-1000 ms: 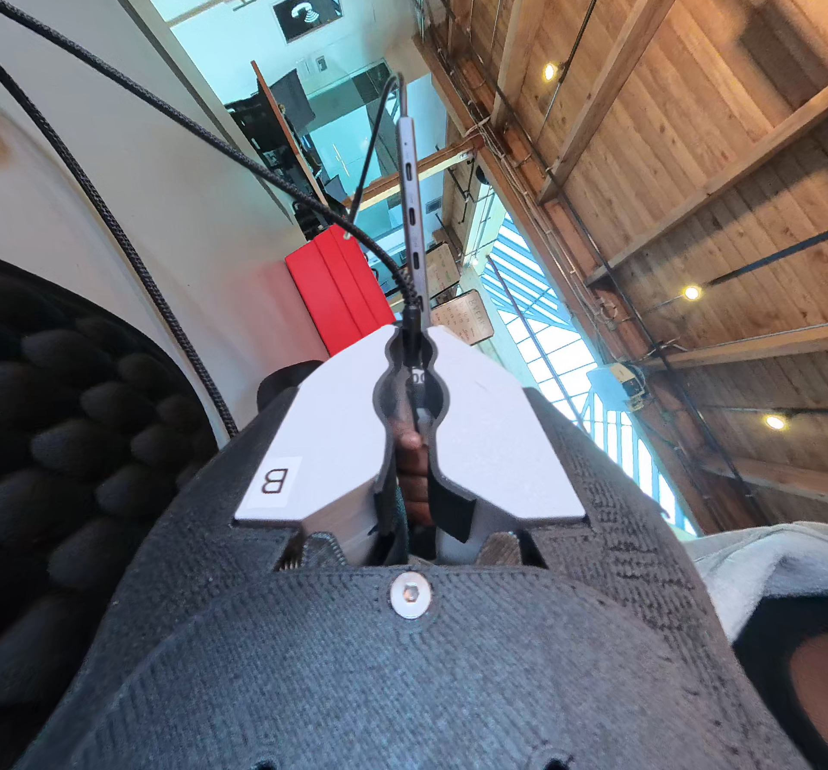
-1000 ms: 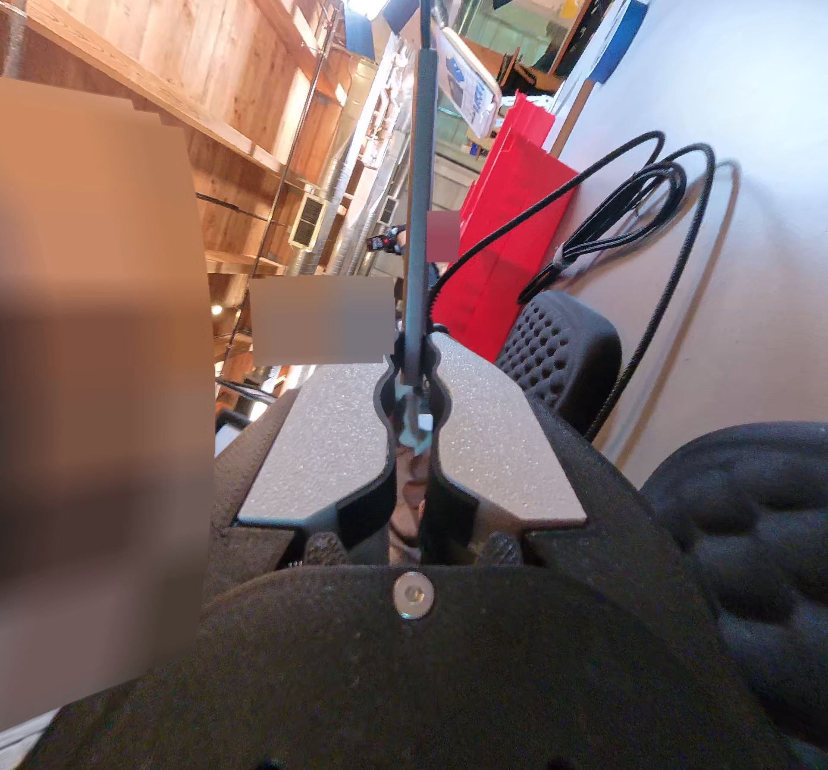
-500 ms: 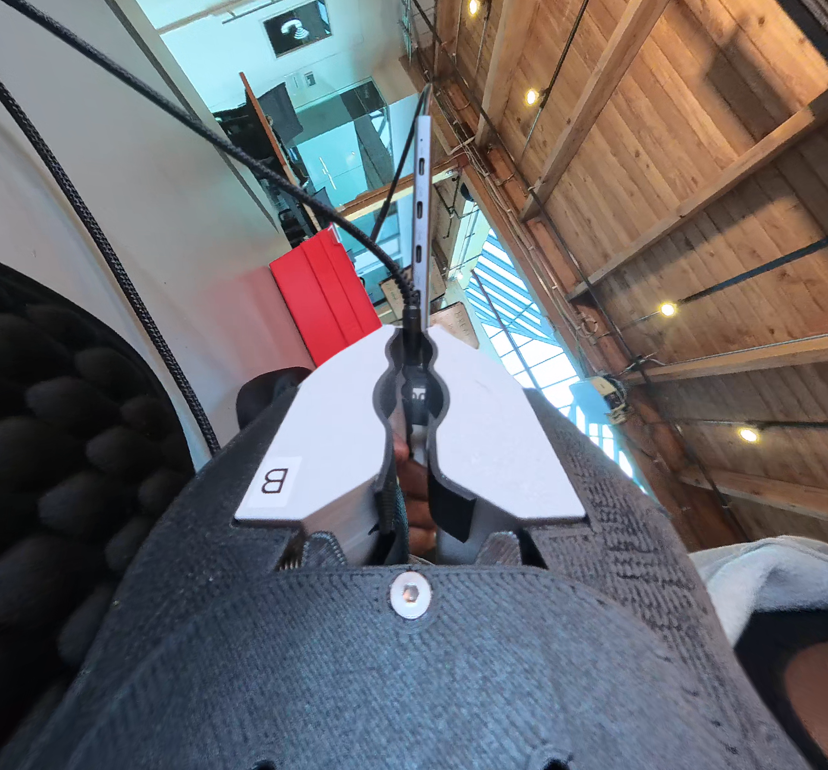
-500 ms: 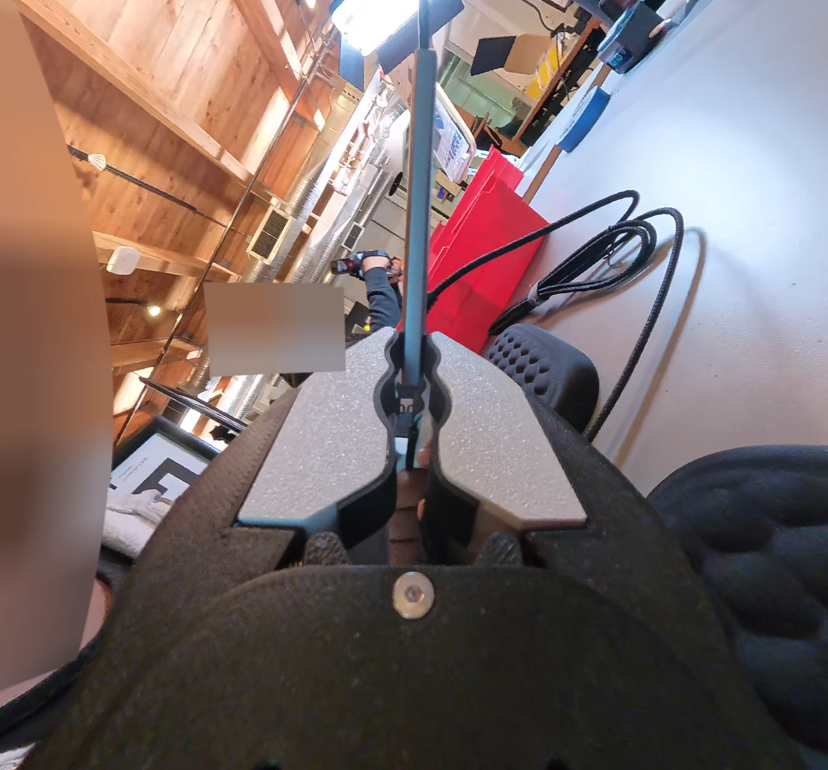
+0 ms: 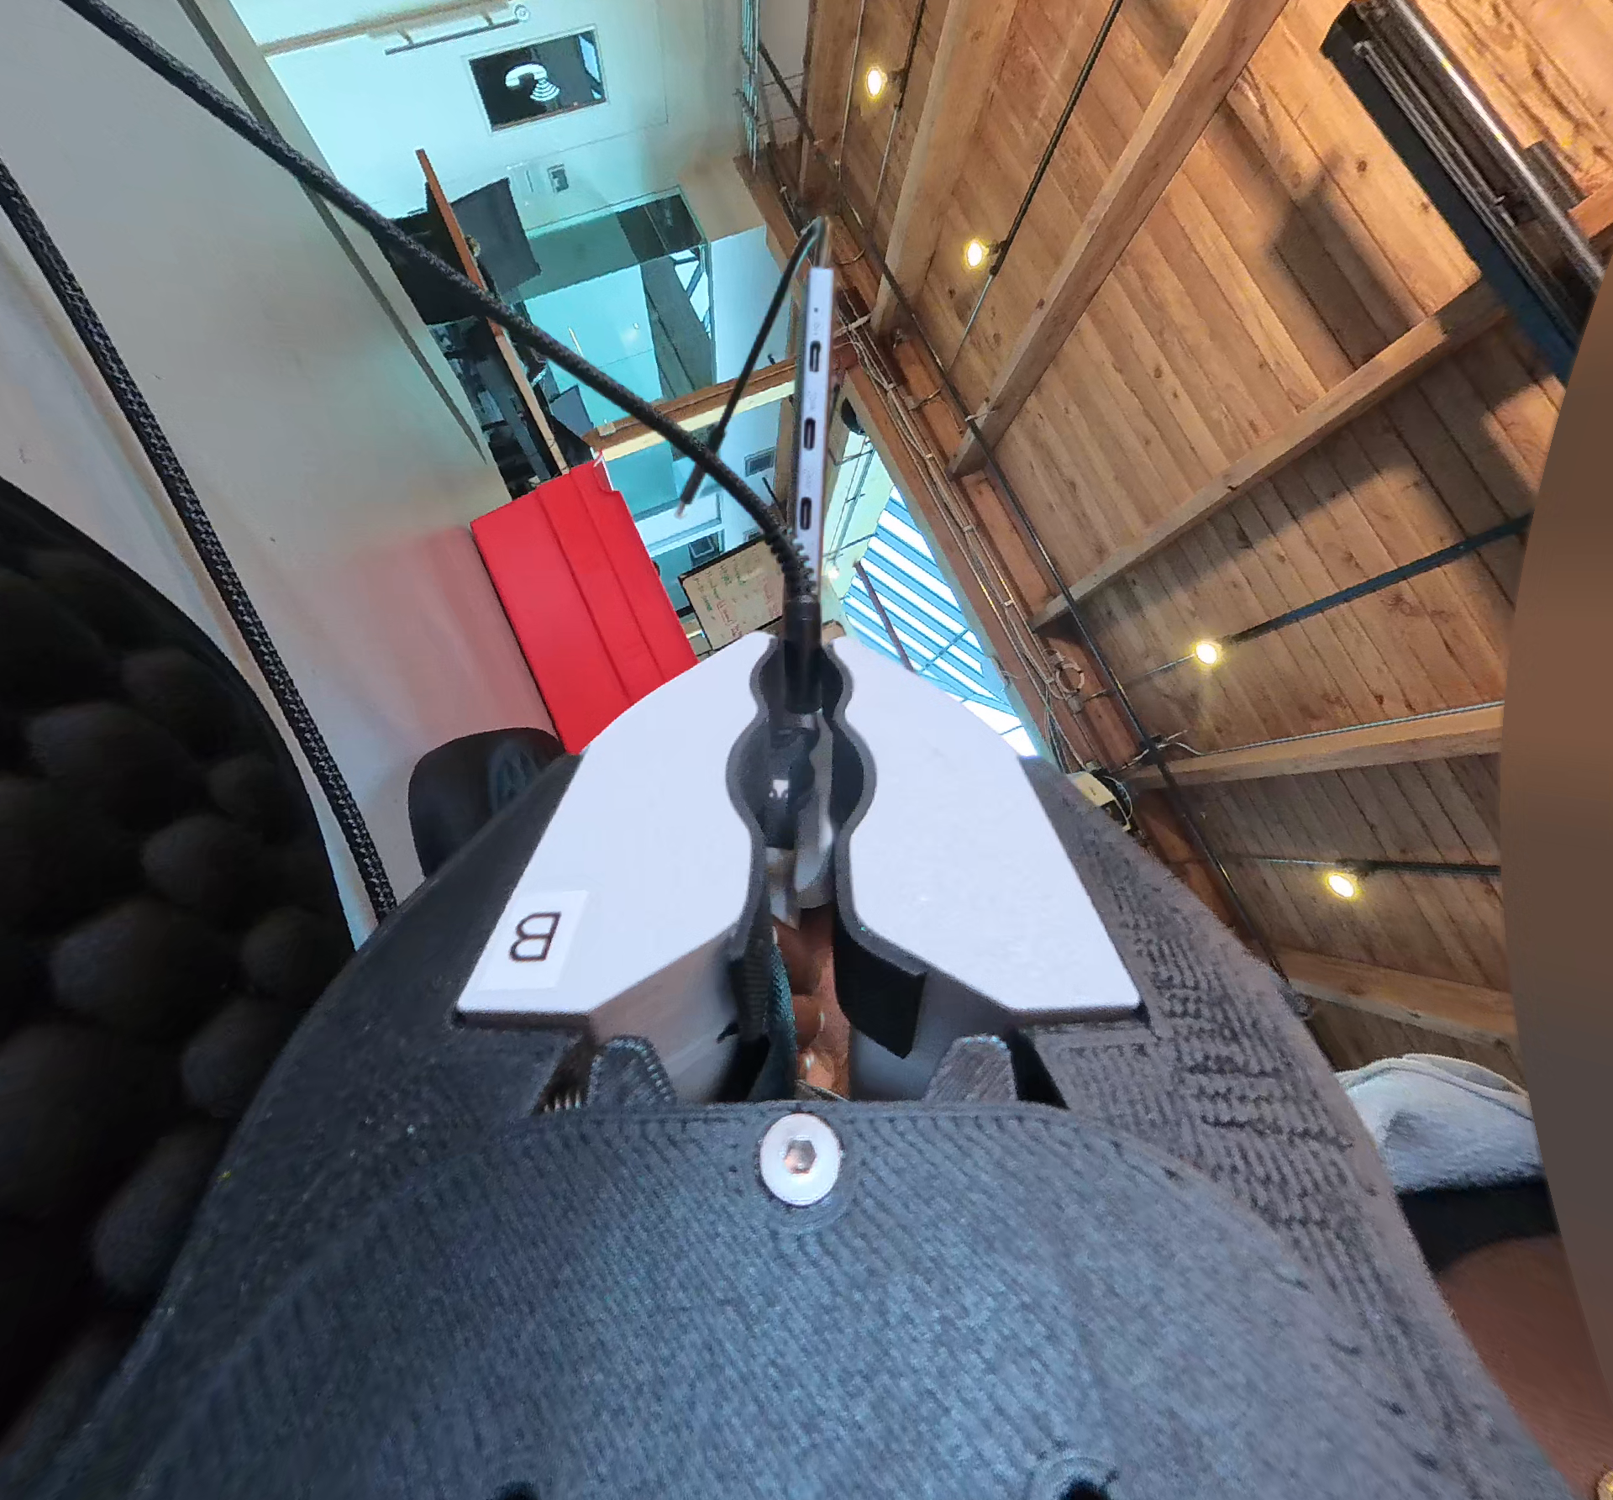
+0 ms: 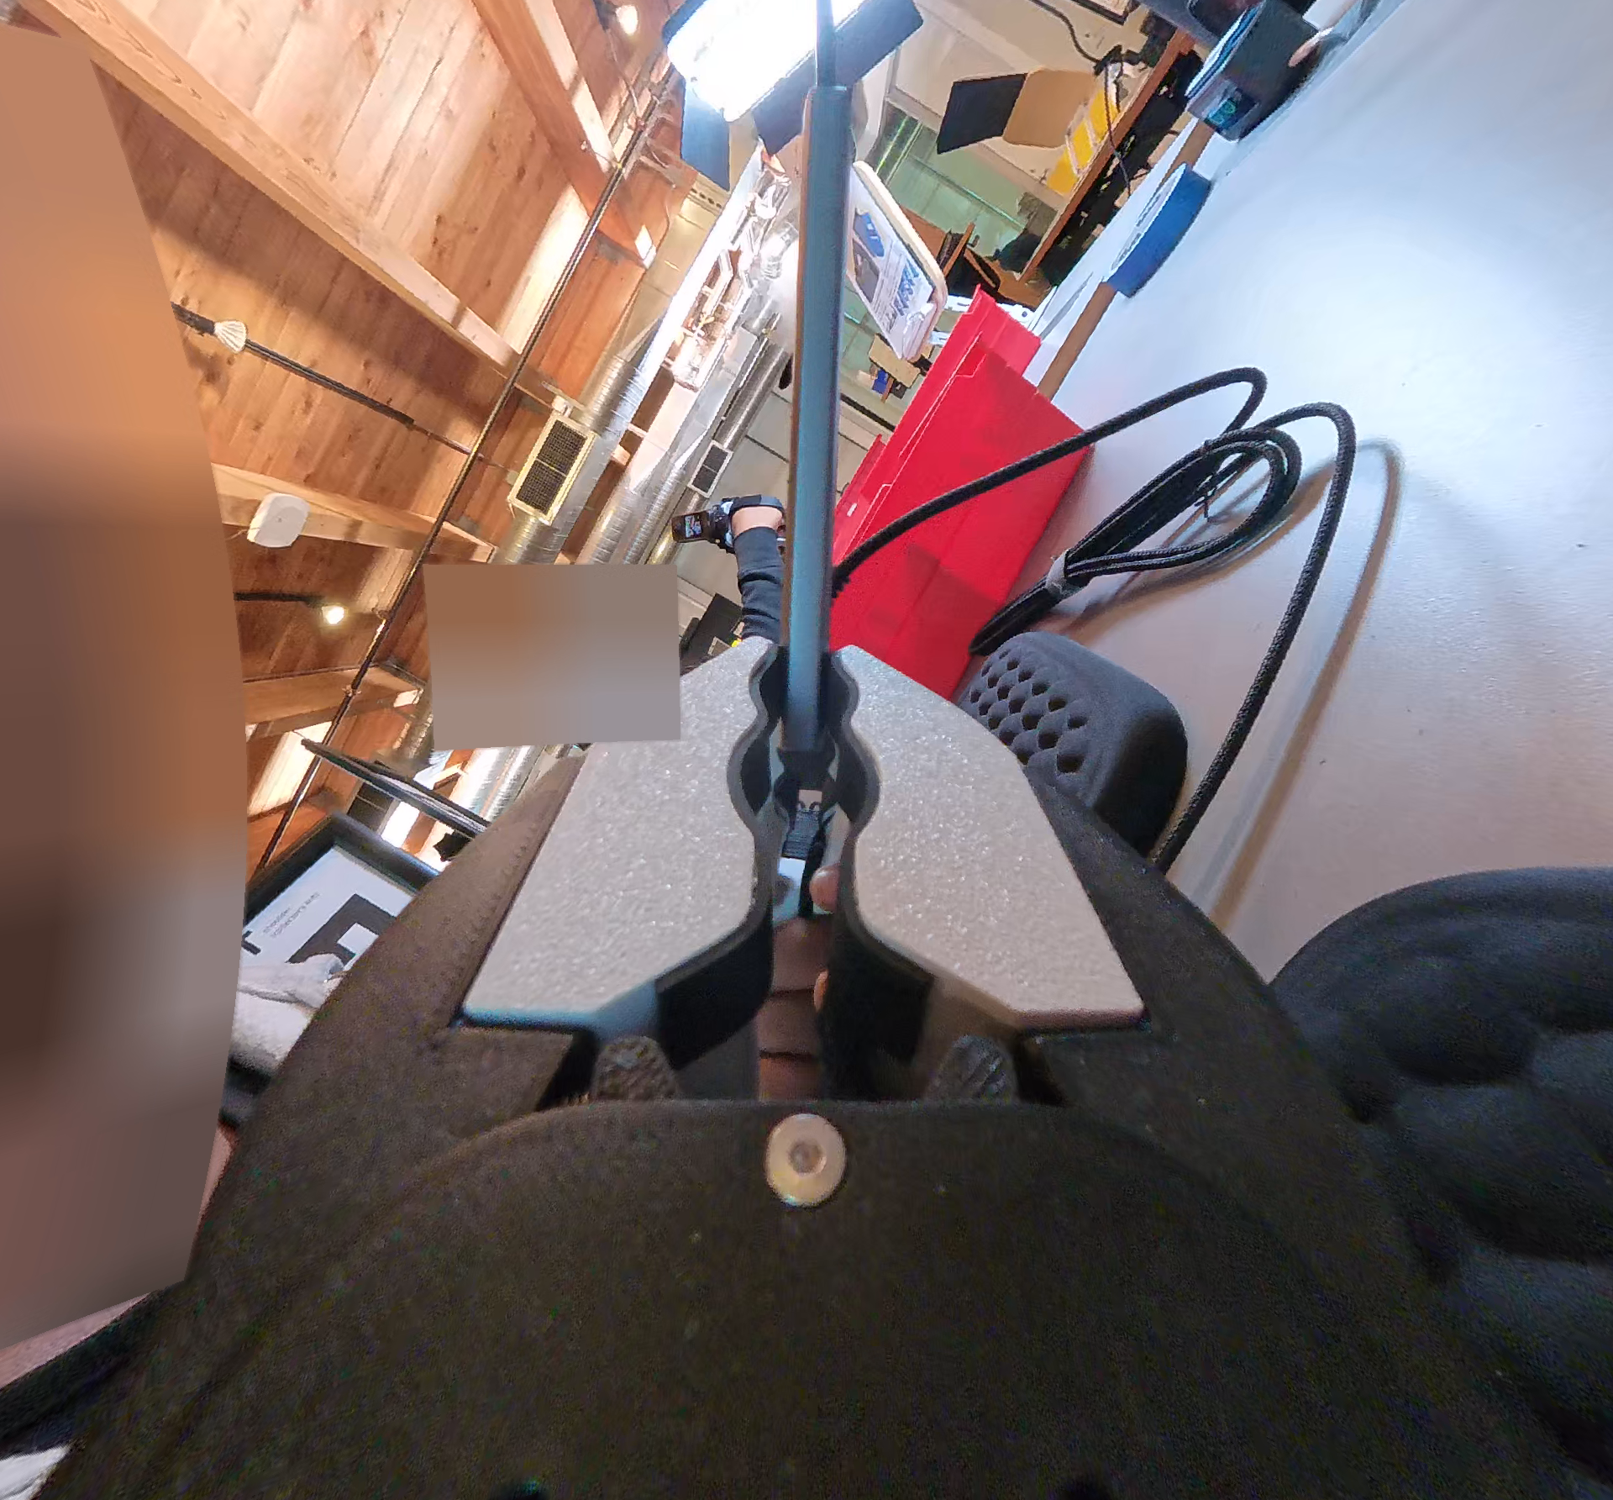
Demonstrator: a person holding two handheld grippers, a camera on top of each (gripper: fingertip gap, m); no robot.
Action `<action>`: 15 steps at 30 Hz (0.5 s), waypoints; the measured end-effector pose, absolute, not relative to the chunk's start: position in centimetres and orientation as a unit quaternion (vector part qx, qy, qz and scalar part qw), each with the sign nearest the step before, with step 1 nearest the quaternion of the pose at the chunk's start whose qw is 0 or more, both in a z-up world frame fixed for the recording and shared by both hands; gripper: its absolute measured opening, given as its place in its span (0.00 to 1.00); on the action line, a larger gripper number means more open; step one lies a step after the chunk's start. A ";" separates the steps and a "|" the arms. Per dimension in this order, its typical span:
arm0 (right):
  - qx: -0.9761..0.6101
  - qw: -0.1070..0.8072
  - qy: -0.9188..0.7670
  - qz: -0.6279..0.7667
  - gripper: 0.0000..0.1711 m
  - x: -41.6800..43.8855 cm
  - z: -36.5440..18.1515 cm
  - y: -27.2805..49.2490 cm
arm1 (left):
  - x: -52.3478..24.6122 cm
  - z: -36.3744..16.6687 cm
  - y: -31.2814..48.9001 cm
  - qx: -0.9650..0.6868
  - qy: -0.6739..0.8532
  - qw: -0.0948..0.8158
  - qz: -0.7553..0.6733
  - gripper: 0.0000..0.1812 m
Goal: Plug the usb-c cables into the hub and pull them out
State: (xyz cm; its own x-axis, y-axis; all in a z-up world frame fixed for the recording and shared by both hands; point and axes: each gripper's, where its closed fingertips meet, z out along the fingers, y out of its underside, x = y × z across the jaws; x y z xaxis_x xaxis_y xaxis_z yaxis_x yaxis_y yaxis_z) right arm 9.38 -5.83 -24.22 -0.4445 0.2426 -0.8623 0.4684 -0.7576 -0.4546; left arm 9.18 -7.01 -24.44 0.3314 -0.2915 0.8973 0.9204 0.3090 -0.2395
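In the left wrist view my left gripper (image 5: 799, 648) is shut on the black plug (image 5: 800, 629) of a braided USB-C cable (image 5: 393, 236). The slim silver hub (image 5: 813, 410) rises just behind the plug, with three ports showing along its face. I cannot tell whether the plug sits in a port. In the right wrist view my right gripper (image 6: 807, 657) is shut on the lower end of the hub (image 6: 816, 367), seen edge-on and pointing up. A braided cable (image 6: 1004, 480) runs in behind it.
The white table (image 6: 1440, 410) carries a coiled cable bundle (image 6: 1222, 498), red bins (image 6: 951, 498), black dimpled pads (image 6: 1074, 725) and a blue tape roll (image 6: 1165, 236). A lamp panel (image 6: 785, 0) hangs ahead. The pad (image 5: 131, 847) and bins (image 5: 585, 602) also show in the left wrist view. Both grippers' tips are close together, under 4 cm apart.
Both grippers stayed shut on the plug and the hub. The hub swung slightly from side to side in the left wrist view. The right wrist view tilted and shows more of the table.
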 end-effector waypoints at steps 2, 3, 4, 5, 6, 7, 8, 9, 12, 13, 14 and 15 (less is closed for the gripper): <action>0.521 0.073 0.345 -0.777 0.05 9.4 -24.3 -6.0 | 9.2 -24.4 -7.0 -0.402 -0.387 0.711 -0.428 0.05; 0.521 0.073 0.348 -0.776 0.05 9.4 -24.3 -6.2 | 9.3 -24.4 -7.0 -0.405 -0.386 0.710 -0.428 0.05; 0.520 0.073 0.347 -0.777 0.05 9.4 -24.3 -6.2 | 9.2 -24.4 -7.0 -0.404 -0.388 0.711 -0.426 0.05; 0.520 0.074 0.345 -0.778 0.05 9.4 -24.3 -6.2 | 9.2 -24.4 -7.0 -0.405 -0.387 0.712 -0.423 0.05; 0.520 0.075 0.344 -0.778 0.05 9.4 -24.3 -6.2 | 9.2 -24.4 -7.0 -0.407 -0.387 0.713 -0.419 0.05; 0.520 0.074 0.345 -0.778 0.05 9.4 -24.3 -6.2 | 9.2 -24.5 -7.0 -0.409 -0.387 0.714 -0.416 0.05; 0.521 0.071 0.347 -0.777 0.05 9.4 -24.3 -6.2 | 9.2 -24.5 -7.0 -0.411 -0.387 0.715 -0.412 0.05; 0.521 0.069 0.348 -0.776 0.05 9.4 -24.3 -6.2 | 9.2 -24.5 -7.0 -0.415 -0.386 0.715 -0.409 0.05; 0.519 0.068 0.345 -0.779 0.05 9.4 -24.2 -6.1 | 9.3 -24.5 -7.0 -0.424 -0.383 0.718 -0.398 0.05; 0.518 0.068 0.344 -0.780 0.05 9.4 -24.2 -6.1 | 9.3 -24.5 -6.9 -0.424 -0.383 0.717 -0.399 0.05; 0.519 0.071 0.342 -0.780 0.05 9.3 -24.2 -6.1 | 9.4 -24.5 -6.8 -0.426 -0.382 0.715 -0.402 0.05; 0.519 0.075 0.338 -0.781 0.05 9.3 -24.2 -6.2 | 9.5 -24.5 -6.7 -0.425 -0.381 0.716 -0.401 0.05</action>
